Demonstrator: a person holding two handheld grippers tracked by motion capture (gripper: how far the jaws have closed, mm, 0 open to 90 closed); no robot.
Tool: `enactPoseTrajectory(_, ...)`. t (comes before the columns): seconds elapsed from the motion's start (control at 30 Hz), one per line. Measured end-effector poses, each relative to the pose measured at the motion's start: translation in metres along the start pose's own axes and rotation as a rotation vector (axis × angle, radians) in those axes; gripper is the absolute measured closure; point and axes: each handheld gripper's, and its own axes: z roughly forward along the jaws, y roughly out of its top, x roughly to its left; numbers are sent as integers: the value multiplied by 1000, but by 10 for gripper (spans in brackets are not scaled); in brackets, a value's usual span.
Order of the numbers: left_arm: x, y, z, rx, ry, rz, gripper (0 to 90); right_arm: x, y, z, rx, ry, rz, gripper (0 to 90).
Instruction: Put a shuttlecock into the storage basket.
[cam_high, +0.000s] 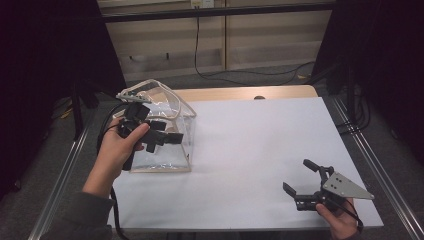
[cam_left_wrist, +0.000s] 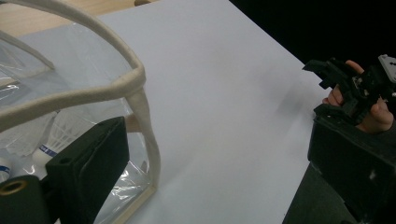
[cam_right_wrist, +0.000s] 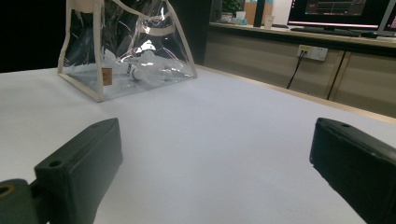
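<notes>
White-covered table (cam_high: 260, 150) beneath both grippers. Left gripper (cam_high: 162, 137), jaws apart, hovers at the clear bag (cam_high: 172, 117), whose cream trim rises between its jaws; a shuttlecock (cam_left_wrist: 56, 135) lies inside. Right gripper (cam_high: 300, 182) waits well apart, jaws apart. Next, probably: close on the trim.

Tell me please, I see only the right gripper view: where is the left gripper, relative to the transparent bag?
Observer: In the high view the left gripper is at the bag's near side, jaws open.
Operator: Is it gripping the bag?
Observer: No. The left gripper view shows the bag's cream trim between open jaws.
Operator: What is inside?
Observer: A white shuttlecock, seen through the plastic.
</notes>
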Motion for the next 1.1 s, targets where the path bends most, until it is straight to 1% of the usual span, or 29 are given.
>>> enactPoseTrajectory(0.07,-1,-1,1,-1,1,2,55,0,0,0,0,0,0,23)
enactPoseTrajectory(0.23,-2,-5,6,-3,-14,3,55,0,0,0,0,0,-1,23)
enactPoseTrajectory(0.3,-1,-7,7,4,-16,12,55,0,0,0,-2,0,-2,23)
enactPoseTrajectory(0.43,-1,-11,10,4,-20,10,55,0,0,0,-1,-1,-3,23)
enactPoseTrajectory(0.5,-1,-12,12,9,-20,18,55,0,0,0,-2,0,-3,23)
enactPoseTrajectory(0.6,-1,-14,13,6,-22,12,55,0,0,0,-1,-1,-3,23)
enactPoseTrajectory(1.1,1,-23,18,11,-36,14,55,0,0,0,-1,2,-3,23)
